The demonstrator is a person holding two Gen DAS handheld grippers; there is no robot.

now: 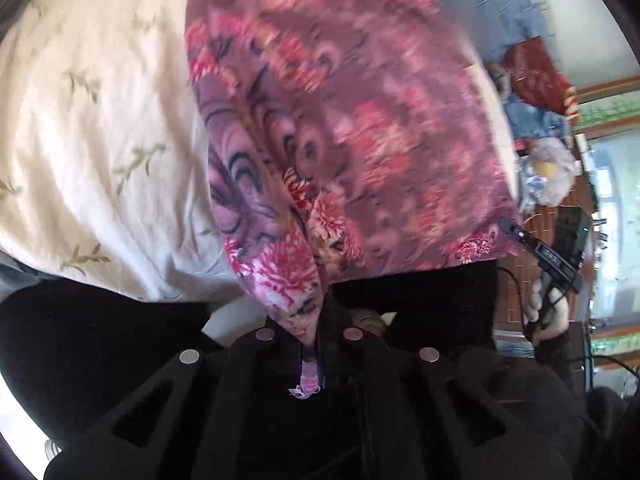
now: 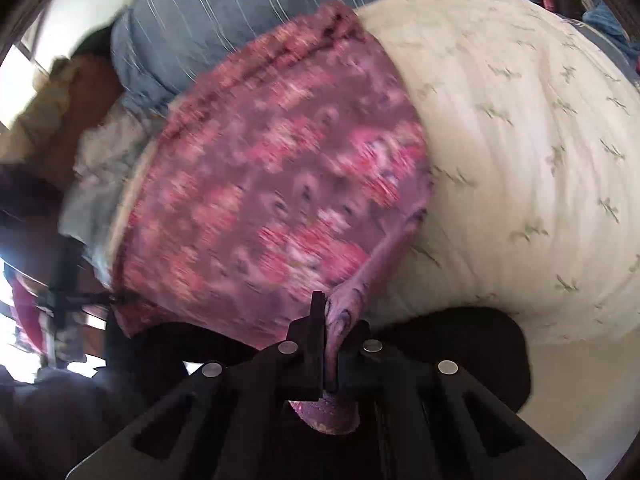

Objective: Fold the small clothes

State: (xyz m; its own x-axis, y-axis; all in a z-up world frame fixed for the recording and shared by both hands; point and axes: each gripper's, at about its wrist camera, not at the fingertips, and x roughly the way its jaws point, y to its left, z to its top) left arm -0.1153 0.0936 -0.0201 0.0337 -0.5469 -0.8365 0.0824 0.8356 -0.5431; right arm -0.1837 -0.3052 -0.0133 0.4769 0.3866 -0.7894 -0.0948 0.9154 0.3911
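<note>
Cream bedding (image 1: 100, 128) (leaf-sprigged) lies below; left gripper (image 1: 316, 344) and right gripper (image 2: 330, 344) each pinch the floral cloth (image 1: 340, 120), stretched between them.

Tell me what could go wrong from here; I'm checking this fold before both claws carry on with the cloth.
1. The left claw pinches only a thin corner of the floral garment; it might slip free.
2. The right claw holds a bunched edge, so the fold may land creased.
3. The garment is motion-blurred over the cream bedspread; it could land crooked.
</note>
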